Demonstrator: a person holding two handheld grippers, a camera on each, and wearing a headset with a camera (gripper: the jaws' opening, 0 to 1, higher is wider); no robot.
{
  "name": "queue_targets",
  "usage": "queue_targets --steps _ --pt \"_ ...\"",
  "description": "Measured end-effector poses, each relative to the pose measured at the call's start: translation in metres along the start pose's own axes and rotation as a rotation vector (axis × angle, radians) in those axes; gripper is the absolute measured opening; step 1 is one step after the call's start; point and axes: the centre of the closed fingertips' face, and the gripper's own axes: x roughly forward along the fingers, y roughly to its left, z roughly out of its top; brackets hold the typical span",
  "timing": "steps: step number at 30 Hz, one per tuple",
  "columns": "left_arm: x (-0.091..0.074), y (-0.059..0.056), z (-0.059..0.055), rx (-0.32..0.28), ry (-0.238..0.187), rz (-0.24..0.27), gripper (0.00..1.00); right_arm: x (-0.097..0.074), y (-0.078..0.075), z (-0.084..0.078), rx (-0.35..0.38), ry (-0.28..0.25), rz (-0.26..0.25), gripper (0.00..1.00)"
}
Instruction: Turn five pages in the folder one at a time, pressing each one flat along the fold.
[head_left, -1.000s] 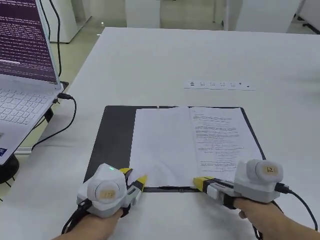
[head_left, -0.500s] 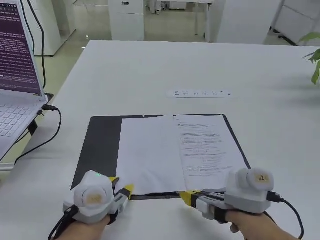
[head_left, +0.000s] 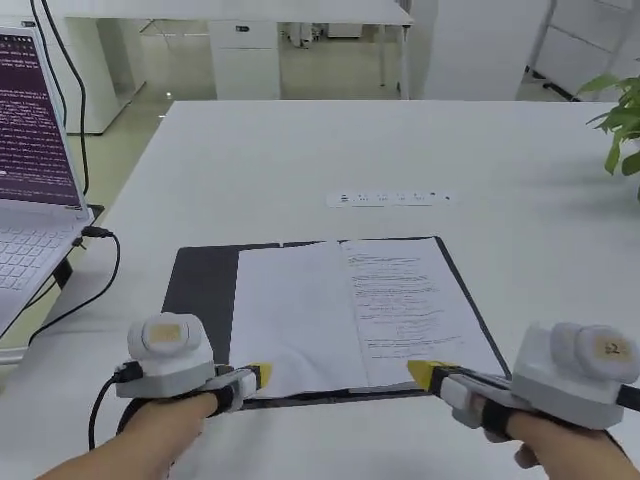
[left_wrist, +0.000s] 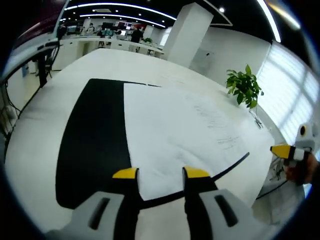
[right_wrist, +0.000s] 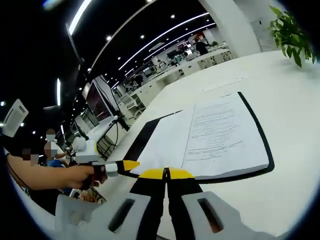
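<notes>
Since 0.5 s ago, your R gripper (head_left: 425, 372) has slid rightward along the near edge of the folder (head_left: 200, 285). It is now off the fold and just below the printed pg (head_left: 410, 300). Your L gripper (head_left: 258, 376) has rolled, so its body now sits left of its tips. Head cam has tilted up.

White table (head_left: 300, 140): carries everything.
Laptop (head_left: 30, 180): far-left edge, lid up, cable (head_left: 90, 290) trailing toward you.
Folder: lies open and flat, centre of table, black cover showing at left. A blank pg (head_left: 290, 310) lies left of the fold, the printed pg right of it.
L gripper: jaws spread apart, nothing btwn them; tips at the blank pg's near-left corner.
R gripper: jaws pressed together, nothing seen btwn them; tips at the folder's near edge.
Power strip (head_left: 388, 199): beyond the folder, apart from it.
Potted plant (head_left: 620, 130): far right.
</notes>
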Motion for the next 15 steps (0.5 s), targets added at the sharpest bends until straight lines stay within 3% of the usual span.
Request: queue_targets --steps 8,12,15 --pt "-0.041 -0.039 0.007 -0.047 -0.026 -0.077 0.30 -0.025 -0.024 0.019 0.018 -0.063 -0.077 0.00" --pt "-0.061 -0.050 0.009 -0.050 -0.039 -0.088 0.32 -0.032 -0.026 0.026 0.008 -0.081 -0.093 0.00" --pt "-0.073 -0.056 0.015 -0.079 -0.072 -0.090 0.38 -0.035 -0.030 0.030 -0.002 -0.088 -0.098 0.04"
